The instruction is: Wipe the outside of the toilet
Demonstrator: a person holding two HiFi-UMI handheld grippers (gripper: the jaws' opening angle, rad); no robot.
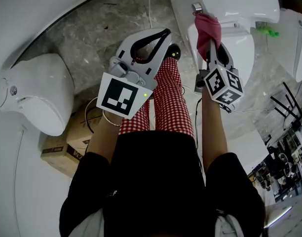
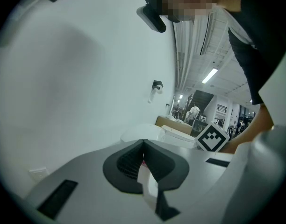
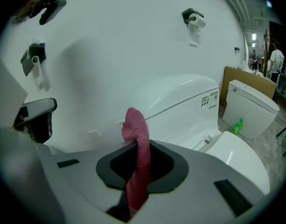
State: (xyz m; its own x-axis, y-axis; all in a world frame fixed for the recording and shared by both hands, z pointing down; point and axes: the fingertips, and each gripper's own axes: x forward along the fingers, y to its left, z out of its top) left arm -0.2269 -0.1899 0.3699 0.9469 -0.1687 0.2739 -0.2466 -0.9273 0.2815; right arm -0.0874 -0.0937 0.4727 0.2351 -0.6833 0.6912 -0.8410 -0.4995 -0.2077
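Toilet (image 3: 180,101) glossy white, small sticker (image 3: 210,99) on side

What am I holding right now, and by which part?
The right gripper is shut on the pink cloth, clamped along its length, with a bunched end poking past the jaws. The left gripper is shut and holds nothing.
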